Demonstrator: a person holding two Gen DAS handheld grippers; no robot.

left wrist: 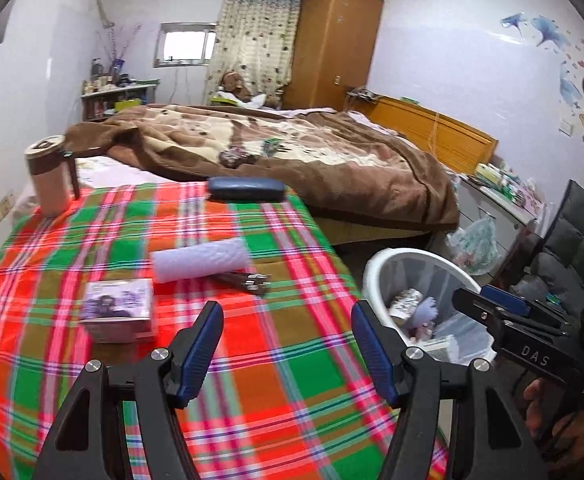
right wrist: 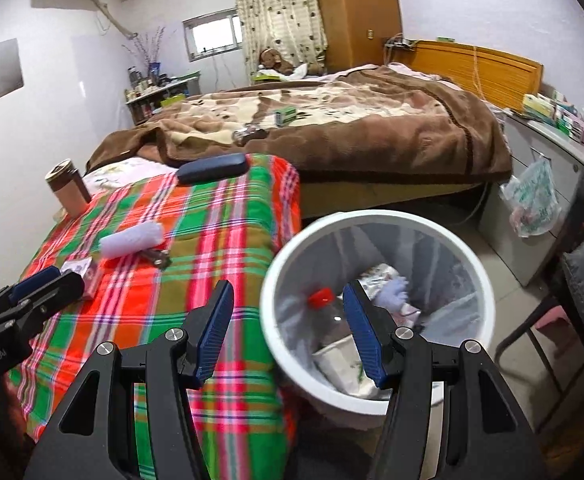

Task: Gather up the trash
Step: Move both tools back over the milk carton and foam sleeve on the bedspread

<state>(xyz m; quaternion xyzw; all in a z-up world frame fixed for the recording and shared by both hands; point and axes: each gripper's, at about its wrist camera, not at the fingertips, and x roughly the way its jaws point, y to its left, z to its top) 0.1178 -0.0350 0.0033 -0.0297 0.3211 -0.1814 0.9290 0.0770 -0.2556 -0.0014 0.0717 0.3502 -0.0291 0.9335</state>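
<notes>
**Both tongs empty, bin half filled, table items waiting**

You are holding the left gripper (left wrist: 287,354) over the plaid tablecloth (left wrist: 252,380) with its jaws standing apart and nothing between them. You are hovering the right gripper (right wrist: 288,332) above the rim of the white bin (right wrist: 270,320), jaws likewise apart and empty. Inside the bin a red-capped bottle (right wrist: 323,308) and crumpled paper are lying; on the table the white foam roll (left wrist: 200,264), the small box (left wrist: 118,314) and the metal clips (left wrist: 252,282) beside the roll are waiting.

Risks, as I judge them: the foam roll is round and light, so a shallow pinch could be sending it rolling off the edge. The blue case (left wrist: 246,189) and the mug (left wrist: 50,178) are probably not rubbish; grabbing them would be a mistake. The bin is standing just beside the table corner, and a careless swing could be tipping it.

Motion blur is smearing the box's print, so what it holds is unclear. The bin's bottom is partly hidden behind the right gripper's fingers.
</notes>
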